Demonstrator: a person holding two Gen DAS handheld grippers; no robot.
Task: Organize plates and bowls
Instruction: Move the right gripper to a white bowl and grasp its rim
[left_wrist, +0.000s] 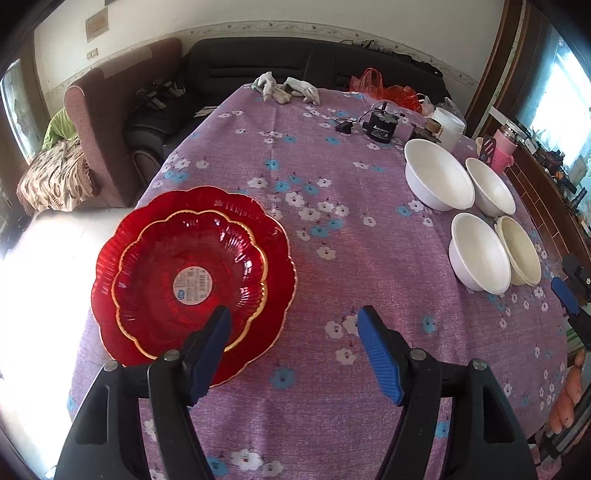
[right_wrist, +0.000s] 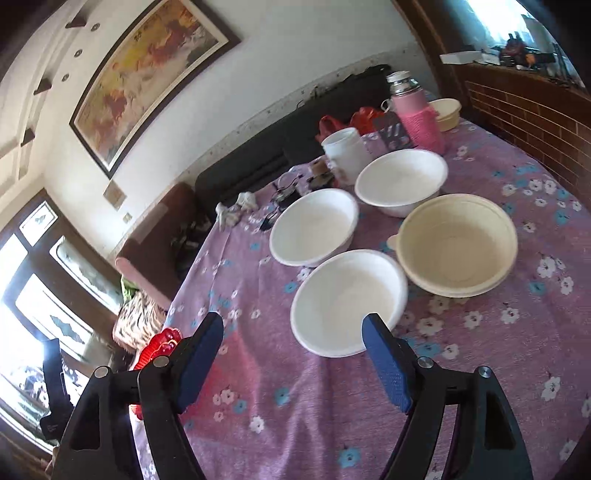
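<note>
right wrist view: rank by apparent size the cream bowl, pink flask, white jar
1. Round cream plastic bowl, clearly largest.
2. Pink knit-sleeved flask and white plastic jar: flask looks slightly bigger, but both sit far back, so unsure.

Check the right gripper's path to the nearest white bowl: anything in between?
Nothing visible. The right gripper is open, and only bare tablecloth lies between its fingers and the nearest white bowl. The cream bowl sits beyond it to the right, off the path.

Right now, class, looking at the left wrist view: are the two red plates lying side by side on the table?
No: the smaller red plate lies stacked inside the larger red plate.
</note>
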